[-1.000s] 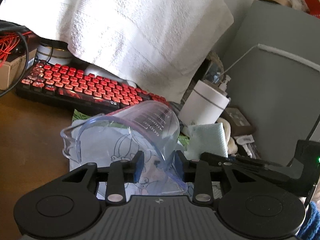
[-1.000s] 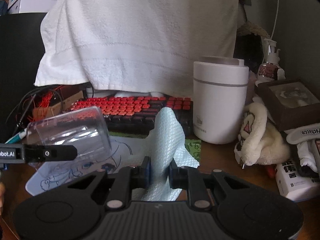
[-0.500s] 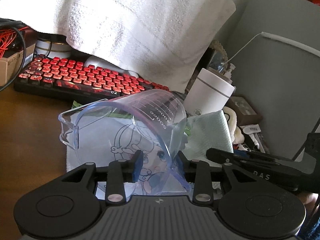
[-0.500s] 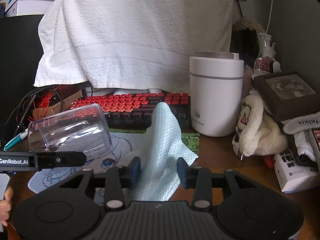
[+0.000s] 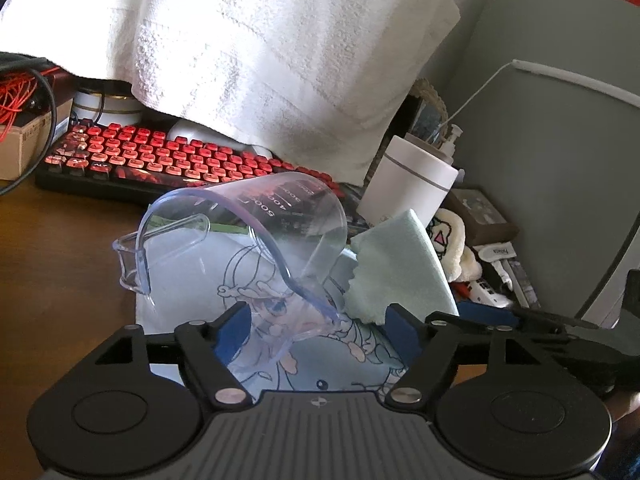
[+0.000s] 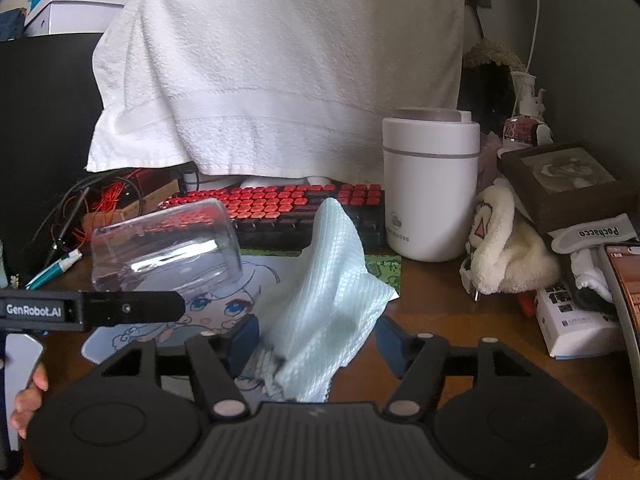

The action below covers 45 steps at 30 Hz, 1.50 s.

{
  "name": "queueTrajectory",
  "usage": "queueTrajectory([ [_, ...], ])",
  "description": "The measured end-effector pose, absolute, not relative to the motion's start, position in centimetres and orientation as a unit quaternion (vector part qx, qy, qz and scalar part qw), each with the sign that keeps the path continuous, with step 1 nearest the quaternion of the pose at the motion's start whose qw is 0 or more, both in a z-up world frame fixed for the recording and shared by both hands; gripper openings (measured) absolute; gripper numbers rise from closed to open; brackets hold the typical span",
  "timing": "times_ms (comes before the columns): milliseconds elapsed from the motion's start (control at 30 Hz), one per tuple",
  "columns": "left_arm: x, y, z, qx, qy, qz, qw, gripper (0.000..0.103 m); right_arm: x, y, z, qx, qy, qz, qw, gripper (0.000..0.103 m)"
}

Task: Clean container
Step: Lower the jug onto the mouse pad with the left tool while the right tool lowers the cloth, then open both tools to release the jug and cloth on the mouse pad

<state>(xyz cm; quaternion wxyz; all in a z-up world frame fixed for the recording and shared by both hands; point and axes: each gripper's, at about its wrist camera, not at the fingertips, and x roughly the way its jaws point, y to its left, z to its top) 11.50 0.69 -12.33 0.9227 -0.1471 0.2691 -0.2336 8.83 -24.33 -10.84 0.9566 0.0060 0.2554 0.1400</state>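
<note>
While both jaws gape, the measuring cup (image 5: 256, 236) lies tipped beside the cloth (image 5: 396, 272).

Tabletop (image 6: 452, 312): brown wood, being lit in soft daylight.
Wall (image 6: 580, 40): grey, being crossed by a white cable (image 6: 536, 28).
Towel (image 6: 280, 80): white, being draped over something tall behind the red keyboard (image 6: 288, 200).
Left side: a black panel (image 6: 44, 120) is being topped by white boxes (image 6: 72, 8).
Right side: a grey rounded cabinet (image 5: 552, 160) is standing.

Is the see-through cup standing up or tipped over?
Tipped over. The measuring cup lies sideways over the picture mat, its open rim toward the left gripper and its flat bottom toward the keyboard.
</note>
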Motion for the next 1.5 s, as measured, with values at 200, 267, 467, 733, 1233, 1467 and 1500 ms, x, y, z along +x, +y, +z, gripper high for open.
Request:
queueTrajectory([
  [200,10.4,1.1,-12.2,-0.148,0.268,-0.226,0.925,0.079,7.5,-24.5,-10.7,0.005,0.255,0.14,0.957,0.068],
  [267,10.0,1.3,-12.0,-0.15,0.268,-0.226,0.925,0.079,7.0,-24.6,-10.6,0.005,0.254,0.141,0.957,0.073],
  [467,8.1,1.3,-11.1,-0.141,0.256,-0.242,0.925,0.079,5.4,-24.4,-10.2,0.003,0.255,0.152,0.955,0.081],
  [733,5.4,0.3,-9.8,-0.102,0.265,-0.257,0.924,0.087,3.2,-24.2,-9.6,0.002,0.26,0.163,0.952,0.096],
  [1233,1.6,-0.8,-7.6,-0.058,0.291,-0.198,0.934,0.091,-0.5,-23.3,-7.7,-0.033,0.282,0.122,0.951,0.103],
  [1467,0.0,-0.5,-6.3,-0.057,0.27,-0.177,0.945,0.089,-1.2,-21.8,-7.0,-0.097,0.317,0.097,0.938,0.103],
  [1500,-0.1,-0.6,-6.1,-0.055,0.269,-0.177,0.945,0.089,-1.3,-21.8,-6.9,-0.094,0.317,0.097,0.939,0.103],
])
